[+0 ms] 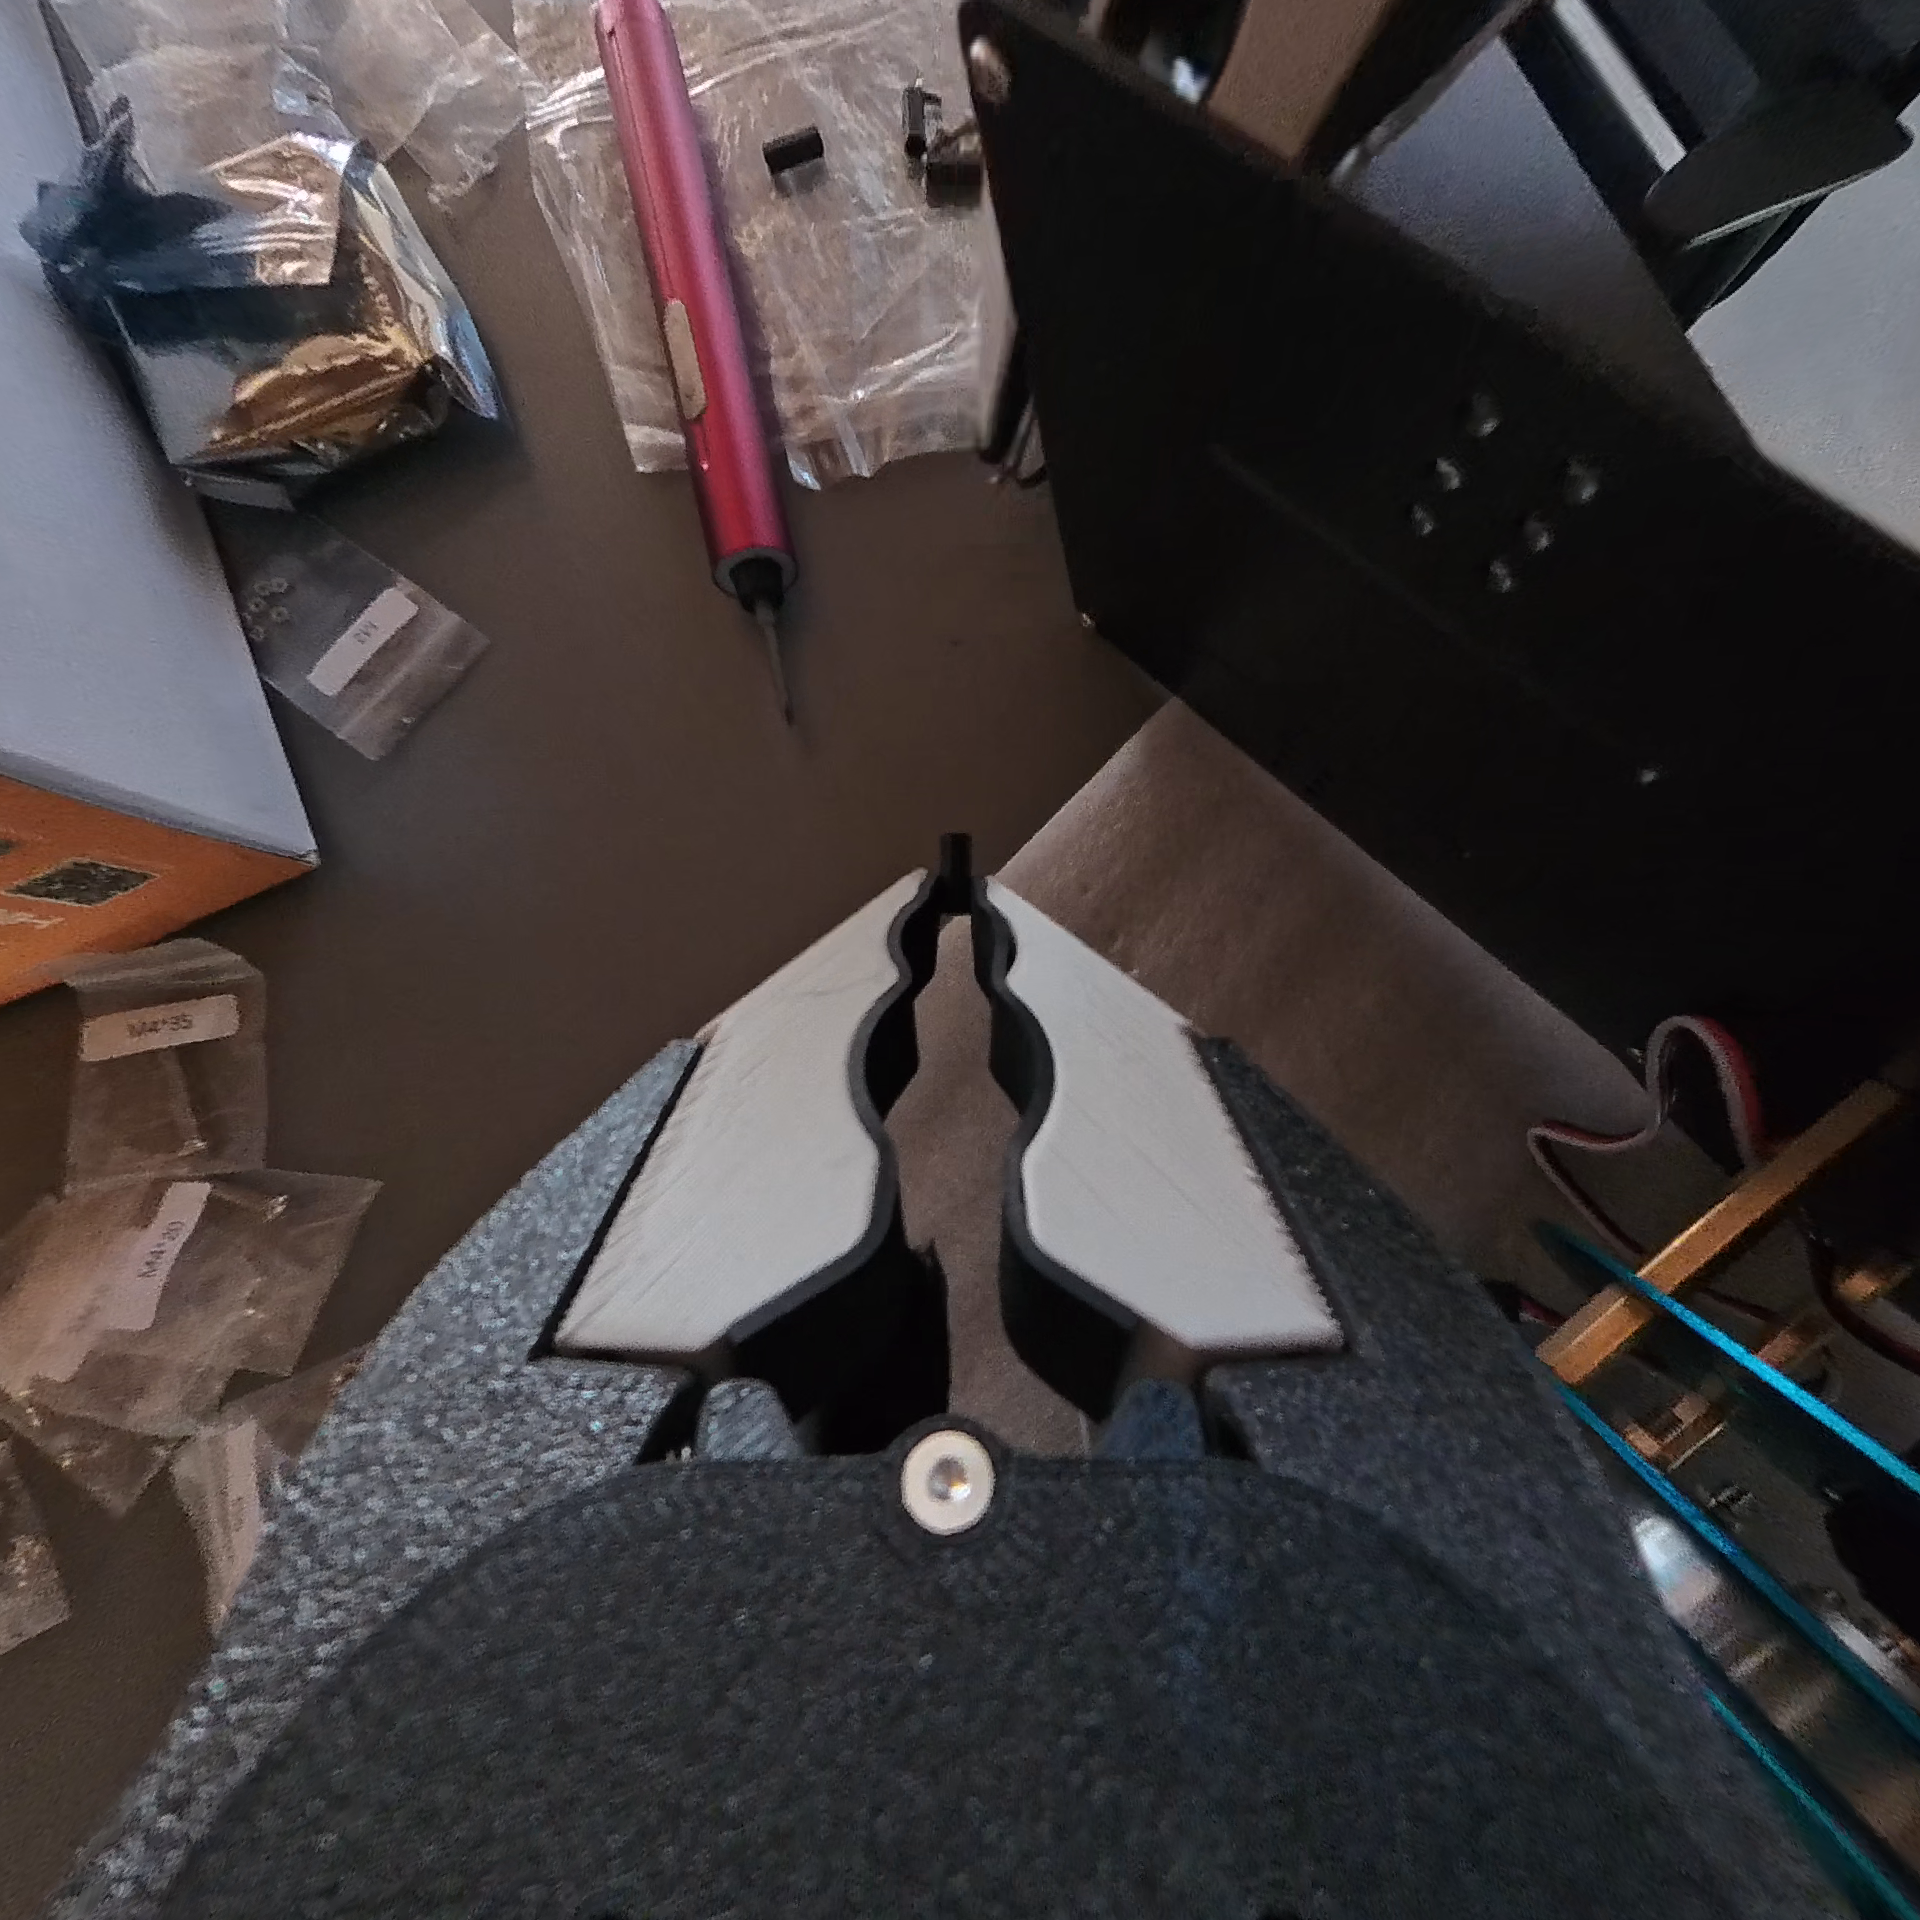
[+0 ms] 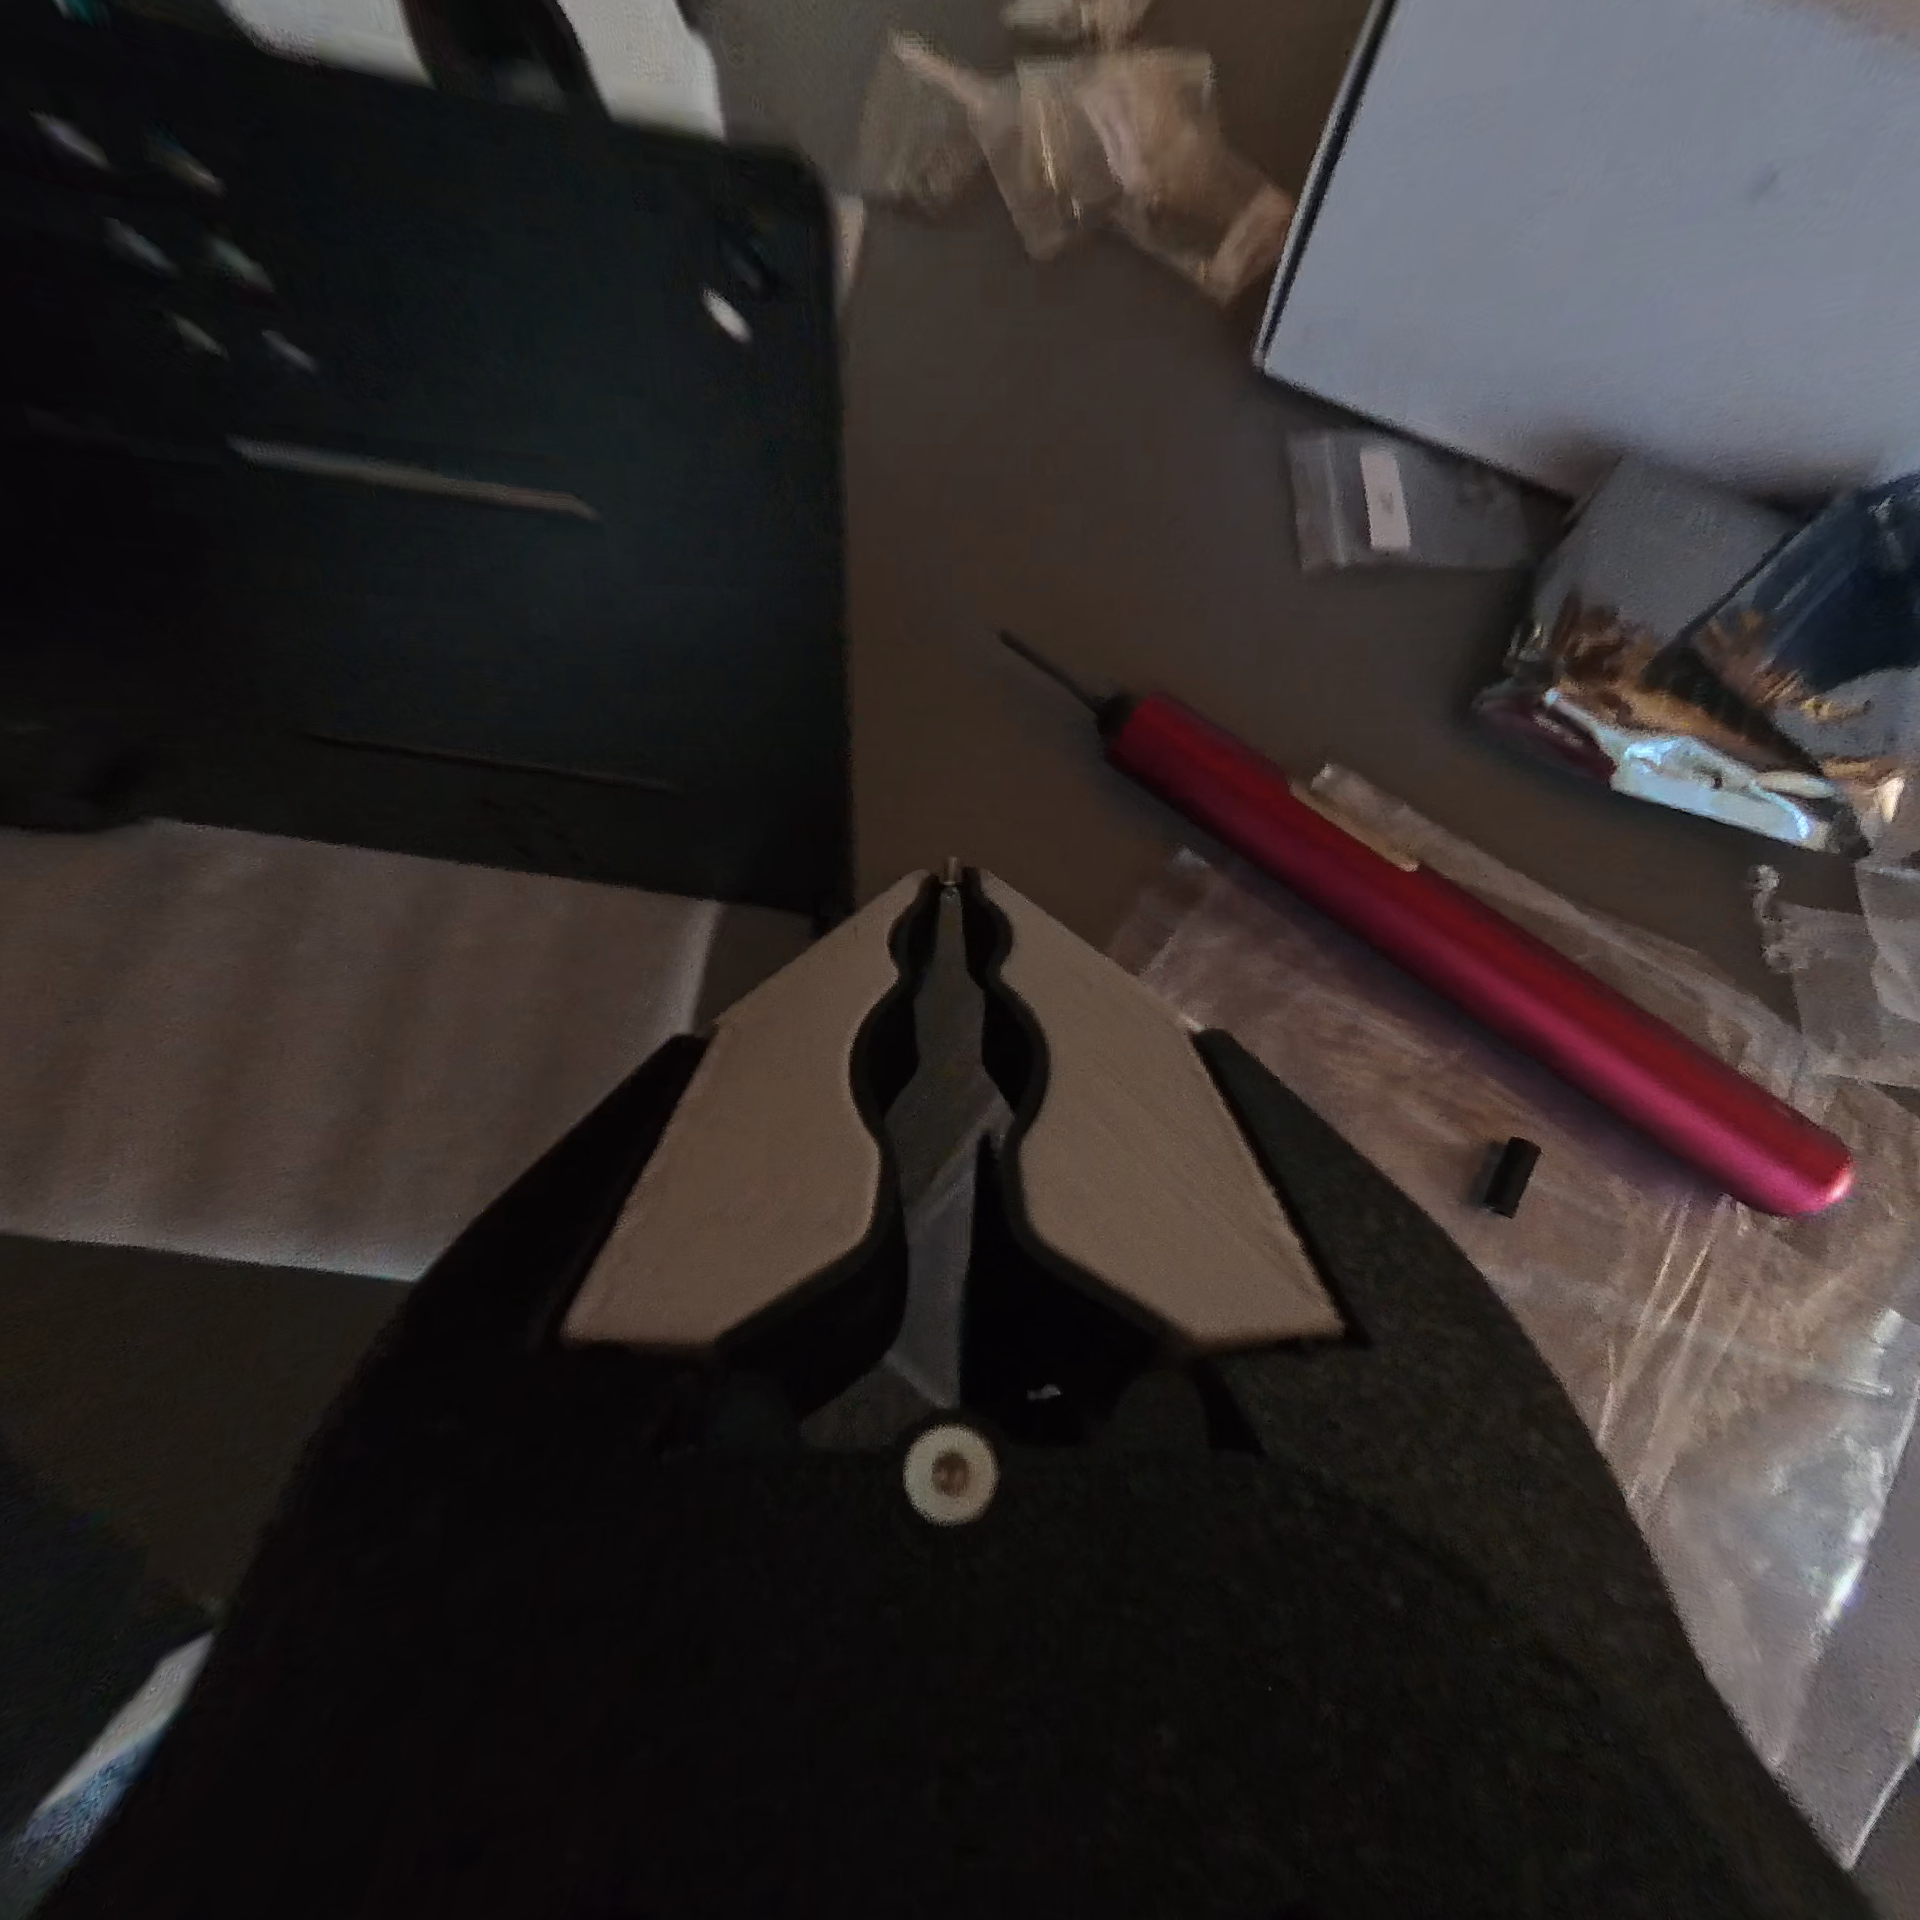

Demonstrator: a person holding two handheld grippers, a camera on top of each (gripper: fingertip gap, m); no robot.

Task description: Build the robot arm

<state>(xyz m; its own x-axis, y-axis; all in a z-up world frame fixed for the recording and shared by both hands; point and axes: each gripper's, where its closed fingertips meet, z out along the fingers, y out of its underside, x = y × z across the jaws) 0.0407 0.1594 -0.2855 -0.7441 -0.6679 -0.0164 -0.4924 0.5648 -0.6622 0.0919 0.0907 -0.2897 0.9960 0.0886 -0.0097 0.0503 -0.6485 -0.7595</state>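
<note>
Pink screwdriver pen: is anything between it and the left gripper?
Nothing: only bare brown tabletop lies between the left gripper and the pink metal screwdriver pen. Its jaws pinch a small black peg; the right gripper pinches a tiny silver bit.

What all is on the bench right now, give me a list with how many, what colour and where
Screwdriver: one, magenta, lying partly on clear bags, bit toward the camera in the left wrist view.
Black plate: one, with holes, right of the screwdriver.
Black spacers: at least two loose, on the clear bag.
Foil bag: one, silver, crumpled, beside the box.
Box: one, grey-white top, orange side.
Small parts bags: several, clear, labelled, in a pile.
Frame piece: teal and gold edges, red and white wires.
Left tongs: shut on a small black part.
Right tongs: shut on a small metal part.
</note>
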